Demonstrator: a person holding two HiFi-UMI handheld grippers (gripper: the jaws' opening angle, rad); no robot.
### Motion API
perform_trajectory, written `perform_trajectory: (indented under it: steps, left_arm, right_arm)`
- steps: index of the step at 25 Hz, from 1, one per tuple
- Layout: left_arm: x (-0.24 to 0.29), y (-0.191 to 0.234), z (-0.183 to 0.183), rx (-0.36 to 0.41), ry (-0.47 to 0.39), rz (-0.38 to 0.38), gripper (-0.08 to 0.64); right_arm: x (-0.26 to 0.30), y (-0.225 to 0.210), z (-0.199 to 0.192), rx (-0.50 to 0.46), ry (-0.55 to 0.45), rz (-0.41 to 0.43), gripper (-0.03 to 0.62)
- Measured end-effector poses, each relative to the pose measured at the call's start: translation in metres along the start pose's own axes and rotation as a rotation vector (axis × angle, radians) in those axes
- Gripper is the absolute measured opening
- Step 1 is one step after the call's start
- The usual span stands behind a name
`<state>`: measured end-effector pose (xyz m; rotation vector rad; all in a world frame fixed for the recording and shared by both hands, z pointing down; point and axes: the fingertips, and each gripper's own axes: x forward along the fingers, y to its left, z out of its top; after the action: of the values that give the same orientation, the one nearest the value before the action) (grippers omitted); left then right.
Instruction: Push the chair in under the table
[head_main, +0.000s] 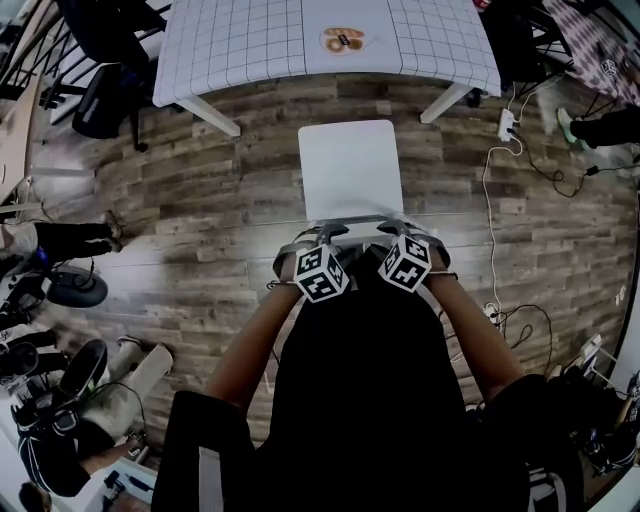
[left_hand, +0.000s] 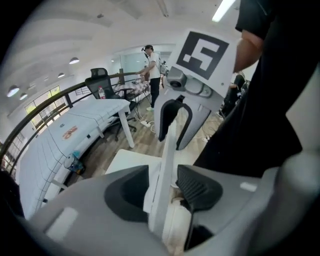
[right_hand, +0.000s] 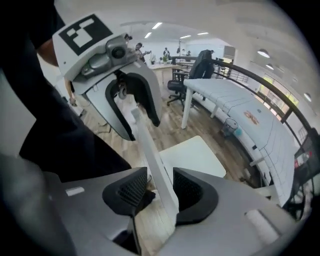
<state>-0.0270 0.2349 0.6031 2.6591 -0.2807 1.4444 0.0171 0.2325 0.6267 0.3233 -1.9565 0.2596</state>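
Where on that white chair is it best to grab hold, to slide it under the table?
The top edge of the backrest, from above and behind. It is a thin upright panel that fits between open jaws, and the seat faces the table. The left gripper and right gripper straddle it, not yet clamped.
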Motion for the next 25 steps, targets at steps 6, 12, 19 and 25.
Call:
perform_trajectory:
  steps: [6, 12, 19, 25]
  left_arm:
    - [0.040, -0.005, -0.032, 0.141, 0.160, 0.004, 0.178]
    - [0.053, -0.015, -0.053, 0.103, 0.257, -0.057, 0.165]
    - [0.083, -0.004, -0.059, 0.111, 0.348, -0.048, 0.111]
    - [0.097, -0.004, -0.068, 0.133, 0.409, -0.042, 0.089]
  right_arm:
    - [0.030, 0.004, -0.028, -0.311, 0.150, -0.006, 0.161]
    - [0.059, 0.010, -0.041, -0.356, 0.215, -0.012, 0.154]
    - [0.081, -0.007, -0.056, -0.374, 0.289, -0.051, 0.079]
    - [0.086, -0.009, -0.057, -0.355, 0.335, -0.029, 0.080]
